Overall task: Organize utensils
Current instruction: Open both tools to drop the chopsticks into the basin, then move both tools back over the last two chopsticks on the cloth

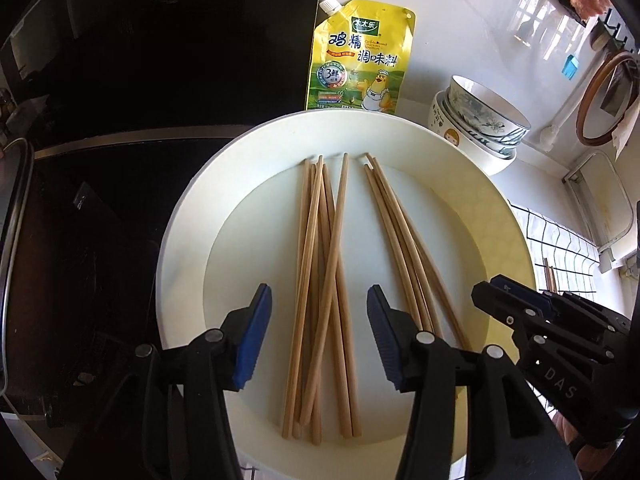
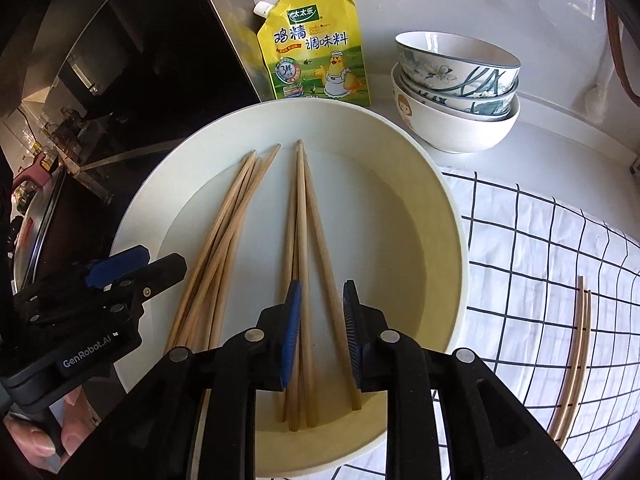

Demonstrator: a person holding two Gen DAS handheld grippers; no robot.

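Wooden chopsticks [image 1: 320, 296] lie in two loose bundles inside the cream plate [image 1: 180, 240], frame centre. Left gripper [image 1: 319, 300] tilts steeply down over the left bundle, fingers apart, untouching. Right gripper [image 2: 319, 296] tilts likewise over the right bundle [image 2: 302, 264], fingers narrowly apart, straddling sticks without clamping.

**Chopsticks on a big plate**

A big white plate [image 1: 180, 248] holds two bunches of wooden chopsticks [image 1: 320, 280]. The left gripper [image 1: 318, 308] hangs over one bunch with its jaws apart. The right gripper [image 1: 486, 294] peeks in beside it.
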